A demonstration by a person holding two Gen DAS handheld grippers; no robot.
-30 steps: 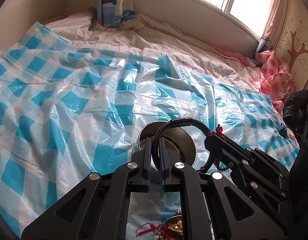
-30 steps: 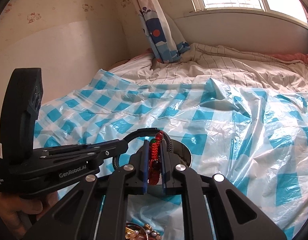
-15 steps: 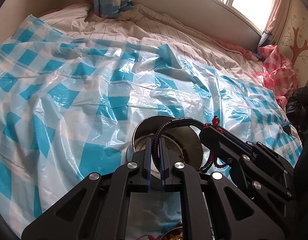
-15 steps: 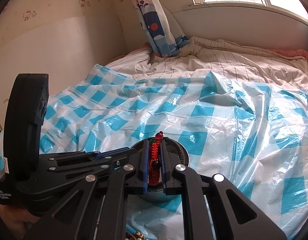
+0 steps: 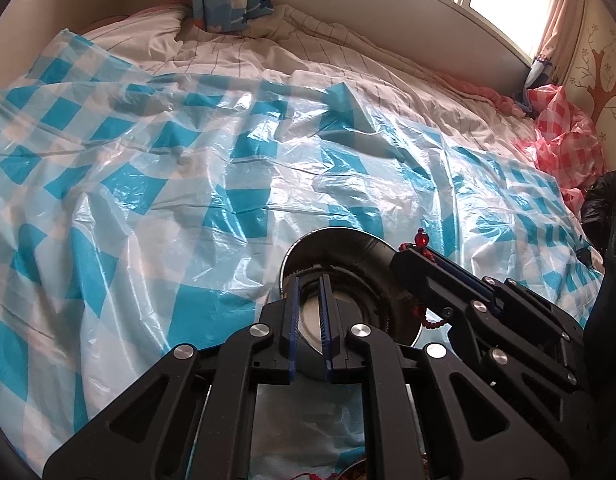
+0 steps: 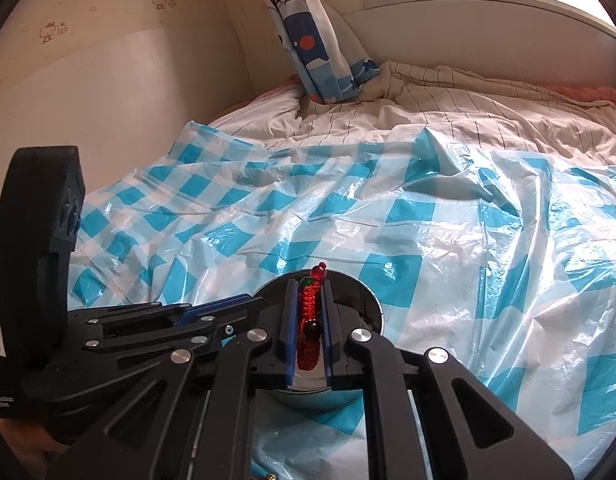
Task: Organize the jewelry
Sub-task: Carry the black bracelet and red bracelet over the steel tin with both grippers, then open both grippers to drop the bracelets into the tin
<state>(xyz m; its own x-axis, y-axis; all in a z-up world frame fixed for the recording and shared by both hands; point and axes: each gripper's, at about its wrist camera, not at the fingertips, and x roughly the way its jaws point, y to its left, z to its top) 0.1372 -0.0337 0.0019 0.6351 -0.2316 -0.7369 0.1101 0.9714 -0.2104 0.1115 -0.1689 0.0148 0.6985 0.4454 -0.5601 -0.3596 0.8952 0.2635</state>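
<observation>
Bed under blue-checked plastic sheet point(image 5: 156, 184), Hello Kitty wallpaper point(image 6: 52, 32), right hand-held gripper point(image 6: 308, 284) clenching red bracelet point(image 6: 309, 320) over metal bowl point(image 5: 347, 240), left hand-held gripper point(image 5: 308, 280) just parted, empty.

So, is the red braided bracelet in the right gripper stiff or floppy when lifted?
Probably floppy: the red braided bracelet is knotted cord, and its beaded end dangles beneath the right gripper. Likely light. Its rough weave should resist slipping.

Red braided bracelet point(image 6: 308, 320) over metal bowl point(image 6: 371, 304)

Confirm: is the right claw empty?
No, the right claw is clamped on a red braided bracelet above the metal bowl.
</observation>
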